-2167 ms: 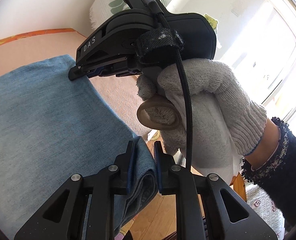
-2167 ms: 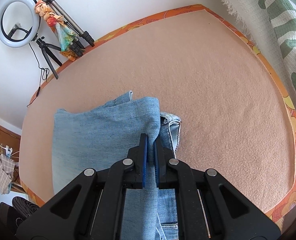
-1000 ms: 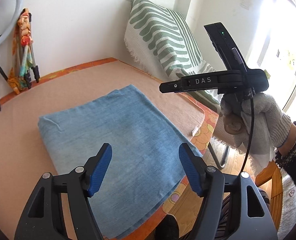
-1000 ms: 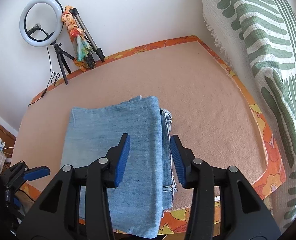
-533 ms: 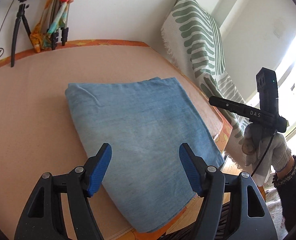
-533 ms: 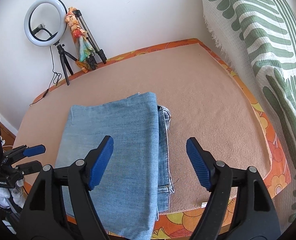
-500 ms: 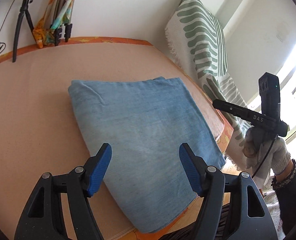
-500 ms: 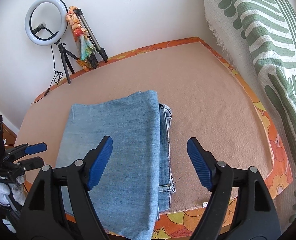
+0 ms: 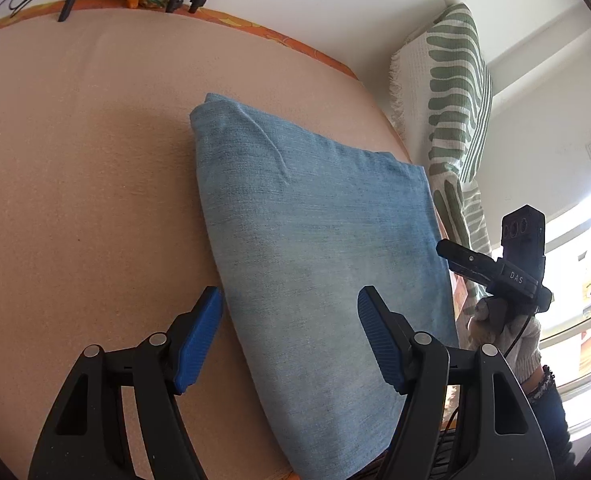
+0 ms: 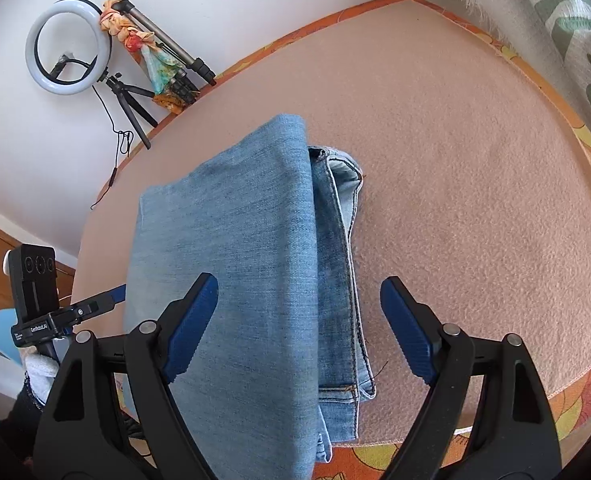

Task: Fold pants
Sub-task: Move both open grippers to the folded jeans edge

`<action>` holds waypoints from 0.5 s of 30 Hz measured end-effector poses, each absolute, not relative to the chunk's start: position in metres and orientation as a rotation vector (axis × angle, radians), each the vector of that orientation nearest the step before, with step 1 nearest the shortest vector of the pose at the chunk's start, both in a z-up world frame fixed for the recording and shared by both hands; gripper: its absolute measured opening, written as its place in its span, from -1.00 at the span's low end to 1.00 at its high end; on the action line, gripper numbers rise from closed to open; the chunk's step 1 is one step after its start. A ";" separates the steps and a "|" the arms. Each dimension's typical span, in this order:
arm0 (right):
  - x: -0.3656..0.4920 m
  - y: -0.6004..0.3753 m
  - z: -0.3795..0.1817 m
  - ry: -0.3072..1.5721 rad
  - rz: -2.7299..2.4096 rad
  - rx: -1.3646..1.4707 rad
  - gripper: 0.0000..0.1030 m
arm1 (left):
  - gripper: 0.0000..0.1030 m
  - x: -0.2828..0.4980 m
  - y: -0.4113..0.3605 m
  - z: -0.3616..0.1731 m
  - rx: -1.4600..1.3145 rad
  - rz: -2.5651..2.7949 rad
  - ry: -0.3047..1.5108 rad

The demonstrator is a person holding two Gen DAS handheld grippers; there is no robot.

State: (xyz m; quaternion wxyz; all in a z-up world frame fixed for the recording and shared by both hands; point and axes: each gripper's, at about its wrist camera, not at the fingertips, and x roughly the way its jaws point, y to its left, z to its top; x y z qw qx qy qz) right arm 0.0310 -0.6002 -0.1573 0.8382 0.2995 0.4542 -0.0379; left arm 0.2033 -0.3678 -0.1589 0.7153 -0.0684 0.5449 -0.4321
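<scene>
Right wrist view first: the pants lie folded in a denim stack near the front edge of the pink mat, waistband layers peeking out on the side toward the striped throw. Right gripper hovers over them, jaws spread wide, holding nothing. Left gripper likewise gapes empty above the stack's fold edge. My read: the fold looks finished; if tidying, press the top panel flat and square that exposed waistband, avoiding dragging the layers.
</scene>
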 end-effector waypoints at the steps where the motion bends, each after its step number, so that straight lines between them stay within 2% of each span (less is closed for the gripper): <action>1: 0.032 -0.602 -0.161 0.966 -0.074 0.643 0.67 | 0.35 0.203 -0.369 -0.160 -0.143 -0.949 1.208; 15: 0.044 -0.610 -0.174 0.946 -0.014 0.637 0.67 | 0.35 0.200 -0.390 -0.168 -0.034 -0.903 1.185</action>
